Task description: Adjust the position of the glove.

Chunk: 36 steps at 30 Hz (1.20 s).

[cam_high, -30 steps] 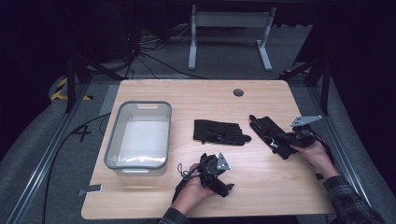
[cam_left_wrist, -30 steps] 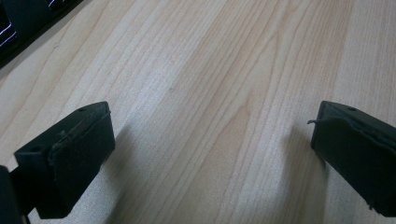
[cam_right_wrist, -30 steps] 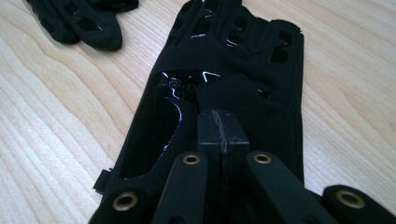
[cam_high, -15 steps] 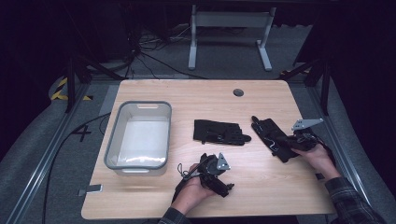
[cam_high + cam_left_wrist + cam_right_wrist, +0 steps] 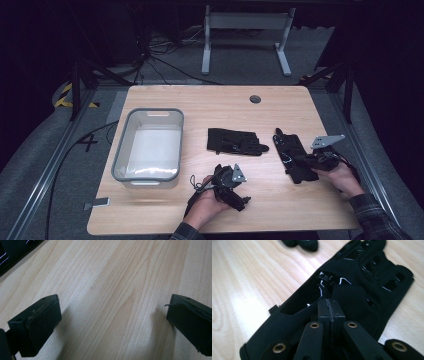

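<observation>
While right claw (image 5: 331, 315) clamps black glove (image 5: 352, 287), left claw (image 5: 112, 322) gapes over table (image 5: 112, 277)

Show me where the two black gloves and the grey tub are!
right glove (image 5: 292, 155), high view, on its palm, by the right gripper (image 5: 311, 161).
middle glove (image 5: 235, 141), high view, on its middle.
grey tub (image 5: 150, 113), high view, on its far rim.

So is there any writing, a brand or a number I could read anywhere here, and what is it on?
"4": a dark mark that reads like this digit on the grey floor left of the table.
The gloves carry glossy patches, no legible lettering.
Nothing else readable.
</observation>
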{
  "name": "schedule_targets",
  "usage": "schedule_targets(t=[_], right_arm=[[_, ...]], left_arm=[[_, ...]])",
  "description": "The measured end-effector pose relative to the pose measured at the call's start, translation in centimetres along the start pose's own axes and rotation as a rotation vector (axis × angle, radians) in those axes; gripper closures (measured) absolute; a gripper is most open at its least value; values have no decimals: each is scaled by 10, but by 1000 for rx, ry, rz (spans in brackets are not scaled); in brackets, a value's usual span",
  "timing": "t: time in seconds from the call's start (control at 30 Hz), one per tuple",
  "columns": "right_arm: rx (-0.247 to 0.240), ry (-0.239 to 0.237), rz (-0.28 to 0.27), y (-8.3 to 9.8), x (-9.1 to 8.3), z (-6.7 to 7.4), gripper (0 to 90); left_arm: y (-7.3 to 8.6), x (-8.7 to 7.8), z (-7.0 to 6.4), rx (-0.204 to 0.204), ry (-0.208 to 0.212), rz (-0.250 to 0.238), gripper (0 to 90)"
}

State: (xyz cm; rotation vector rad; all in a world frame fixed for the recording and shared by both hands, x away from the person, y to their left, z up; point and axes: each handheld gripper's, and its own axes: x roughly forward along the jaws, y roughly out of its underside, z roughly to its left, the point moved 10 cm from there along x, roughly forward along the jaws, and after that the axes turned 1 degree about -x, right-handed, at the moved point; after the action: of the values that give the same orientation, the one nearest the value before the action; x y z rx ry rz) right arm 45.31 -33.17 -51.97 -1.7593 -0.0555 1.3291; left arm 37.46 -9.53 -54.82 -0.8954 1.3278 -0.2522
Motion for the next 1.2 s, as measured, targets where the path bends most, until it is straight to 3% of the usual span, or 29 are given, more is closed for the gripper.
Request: schedule_targets(t=[1.2], right_arm=[[-133,-180,27,23,-16,88,900]], left_arm=[[0,0,0,-2,-1,0,1]])
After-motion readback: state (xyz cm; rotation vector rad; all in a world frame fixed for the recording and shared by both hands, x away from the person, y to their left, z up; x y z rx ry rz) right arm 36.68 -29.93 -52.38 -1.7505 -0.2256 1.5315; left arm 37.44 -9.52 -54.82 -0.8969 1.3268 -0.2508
